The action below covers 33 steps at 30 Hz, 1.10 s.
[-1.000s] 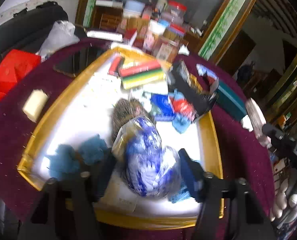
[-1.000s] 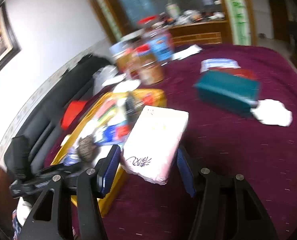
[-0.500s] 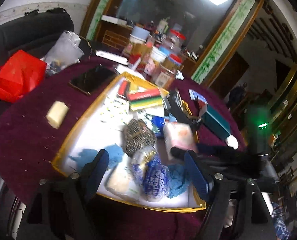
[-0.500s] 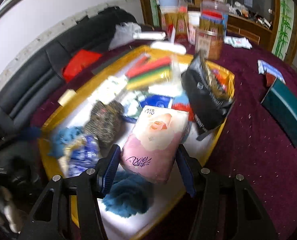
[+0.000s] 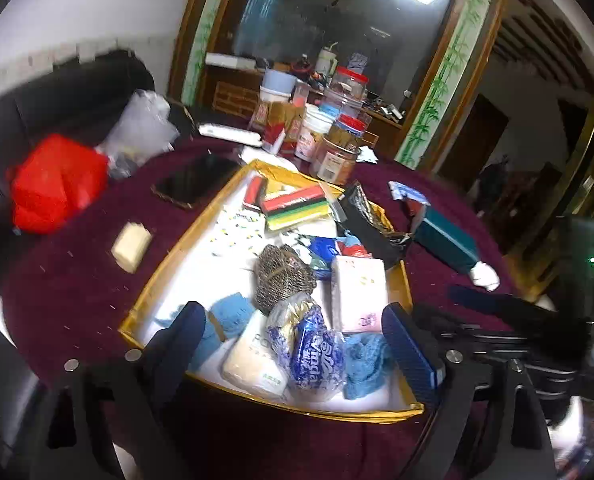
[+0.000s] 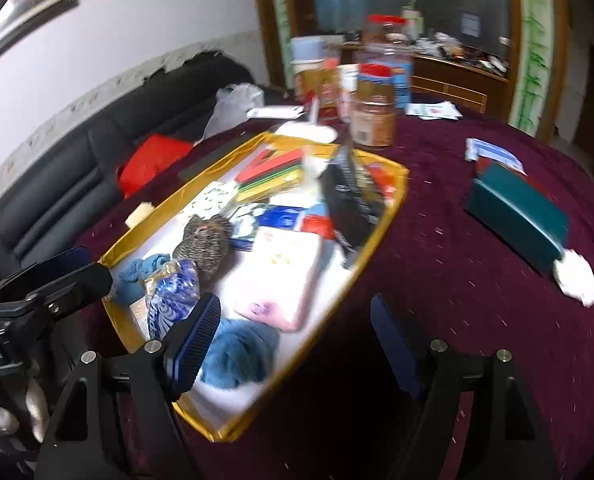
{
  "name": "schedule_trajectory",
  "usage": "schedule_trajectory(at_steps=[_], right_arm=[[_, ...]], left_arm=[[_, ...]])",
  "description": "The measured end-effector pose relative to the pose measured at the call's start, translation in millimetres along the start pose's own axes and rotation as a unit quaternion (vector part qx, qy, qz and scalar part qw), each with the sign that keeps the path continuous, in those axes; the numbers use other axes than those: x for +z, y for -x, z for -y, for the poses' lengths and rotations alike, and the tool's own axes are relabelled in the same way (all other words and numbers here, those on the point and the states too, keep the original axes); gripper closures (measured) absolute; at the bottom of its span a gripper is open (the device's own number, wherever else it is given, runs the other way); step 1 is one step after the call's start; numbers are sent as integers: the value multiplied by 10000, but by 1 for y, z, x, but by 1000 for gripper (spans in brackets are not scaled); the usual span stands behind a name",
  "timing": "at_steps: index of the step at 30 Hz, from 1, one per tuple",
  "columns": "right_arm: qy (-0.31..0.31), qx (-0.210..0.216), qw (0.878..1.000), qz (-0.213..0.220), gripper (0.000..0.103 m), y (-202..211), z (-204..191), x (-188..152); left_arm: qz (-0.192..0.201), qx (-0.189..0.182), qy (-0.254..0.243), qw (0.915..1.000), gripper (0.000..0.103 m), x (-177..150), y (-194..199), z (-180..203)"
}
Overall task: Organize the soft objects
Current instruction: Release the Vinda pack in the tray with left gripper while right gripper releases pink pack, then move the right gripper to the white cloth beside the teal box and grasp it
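Maroon table (image 5: 77,280): gold tray (image 5: 169,256), tissue packs (image 5: 359,294)

The left gripper (image 5: 293,344) points downward at a slant, its jaws spread wide after just opening, with nothing pressed between the pads. The right gripper (image 6: 297,340) is angled down likewise, its jaws also just opened and gripping nothing. Each gripper shows at the edge of the other's view.

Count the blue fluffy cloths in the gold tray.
2: one blue fluffy cloth near the gold tray's front left, another front right beside the blue pack. More may hide under packs.
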State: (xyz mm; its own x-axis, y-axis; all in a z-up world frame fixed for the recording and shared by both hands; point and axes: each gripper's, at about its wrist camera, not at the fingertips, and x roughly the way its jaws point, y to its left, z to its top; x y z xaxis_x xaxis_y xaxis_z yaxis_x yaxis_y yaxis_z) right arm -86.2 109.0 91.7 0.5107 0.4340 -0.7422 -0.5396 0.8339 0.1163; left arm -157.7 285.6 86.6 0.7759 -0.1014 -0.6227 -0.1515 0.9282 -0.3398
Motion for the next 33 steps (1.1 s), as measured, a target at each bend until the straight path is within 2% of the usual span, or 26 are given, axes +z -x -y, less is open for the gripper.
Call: schedule_trajectory(at_steps=[4,12,21,33], right_arm=[[-440,62,9988,185,26,20,21,-15],[-883,81,9956,315,25,41,48,-41],[-920,71,9949,406,25,55,56,-57],[-1086,-16,9930,465,25,64,76,-69]], left_arm=[[216,449,-382,9980,6,-4,6,20],[324,924,-988,9903,5,-16,9,57],[171,1007,-1433,9844,5,-30,7,89],[39,985,-1670,9810,5,-41,4,110]])
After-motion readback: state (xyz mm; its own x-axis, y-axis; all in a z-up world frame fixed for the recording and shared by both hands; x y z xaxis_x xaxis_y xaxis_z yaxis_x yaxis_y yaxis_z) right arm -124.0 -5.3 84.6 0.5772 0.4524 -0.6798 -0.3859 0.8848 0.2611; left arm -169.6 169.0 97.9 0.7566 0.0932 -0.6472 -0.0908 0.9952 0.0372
